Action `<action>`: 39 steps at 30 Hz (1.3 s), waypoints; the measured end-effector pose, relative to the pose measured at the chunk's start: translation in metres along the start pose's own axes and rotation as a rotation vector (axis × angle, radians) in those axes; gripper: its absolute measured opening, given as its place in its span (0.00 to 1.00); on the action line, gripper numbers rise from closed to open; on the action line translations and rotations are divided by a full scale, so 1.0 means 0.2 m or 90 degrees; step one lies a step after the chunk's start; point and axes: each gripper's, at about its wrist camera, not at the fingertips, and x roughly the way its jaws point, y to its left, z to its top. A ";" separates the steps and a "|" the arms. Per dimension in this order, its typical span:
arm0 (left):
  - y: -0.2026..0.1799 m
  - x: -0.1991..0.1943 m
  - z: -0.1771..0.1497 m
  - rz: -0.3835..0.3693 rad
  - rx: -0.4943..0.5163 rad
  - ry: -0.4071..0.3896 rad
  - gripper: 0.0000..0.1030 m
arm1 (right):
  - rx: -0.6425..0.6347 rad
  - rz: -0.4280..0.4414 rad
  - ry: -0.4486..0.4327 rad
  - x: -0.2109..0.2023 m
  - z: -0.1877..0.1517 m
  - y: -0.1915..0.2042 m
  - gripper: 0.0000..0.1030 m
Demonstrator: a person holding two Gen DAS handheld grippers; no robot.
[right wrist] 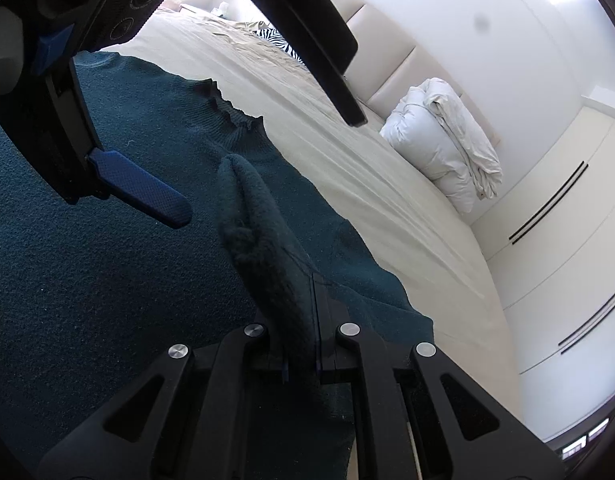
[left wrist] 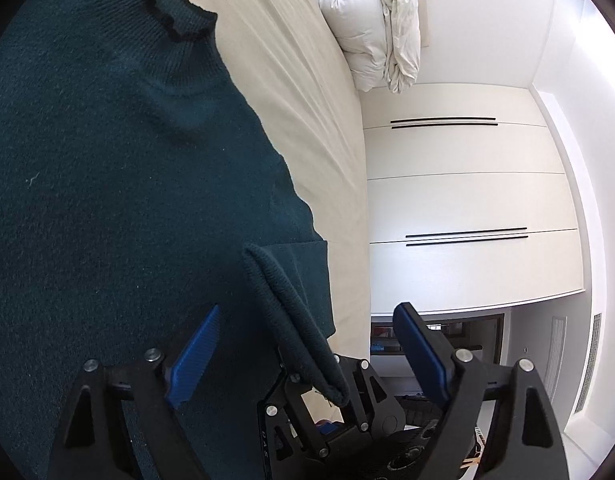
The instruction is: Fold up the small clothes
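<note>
The dark teal knit sweater (left wrist: 107, 184) lies spread flat on the bed (left wrist: 291, 92), its frilled collar (left wrist: 175, 20) ahead of the left claw (left wrist: 307, 344) and off to that claw's left. A folded strip of the sweater's ribbed edge (left wrist: 291, 320) rises off the flat cloth and runs back between the left claw's two blue pads (left wrist: 195, 356) without touching either one; that claw stands wide apart with nothing pinched. The near end of the strip drapes over the black body of the right claw, which sits just below and behind the left claw's pads in the left wrist view.

In the right wrist view the right claw (right wrist: 307, 312) is closed tight on that same ribbed edge (right wrist: 259, 232), the knit bunched up and sticking forward out of the clamped fingers. Just ahead of it and to its left, one blue pad of the left claw (right wrist: 147, 192) hangs close above the sweater, with the other black finger (right wrist: 327, 60) reaching in from above.

Beyond the sweater's edge, to the right of both claws, the beige sheet of the bed is bare and lightly creased. Further ahead a rolled white duvet (right wrist: 443, 144) rests at the head of the bed against a padded headboard (right wrist: 395, 68). A zebra-striped cloth (right wrist: 279, 42) lies far ahead on the sheet. White wardrobe doors (left wrist: 467, 200) with thin black handles stand past the bed on the right.
</note>
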 end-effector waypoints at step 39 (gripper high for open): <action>0.26 -0.80 0.36 0.290 0.118 -0.092 0.08 | 0.637 0.457 0.109 0.07 -0.79 -0.58 0.65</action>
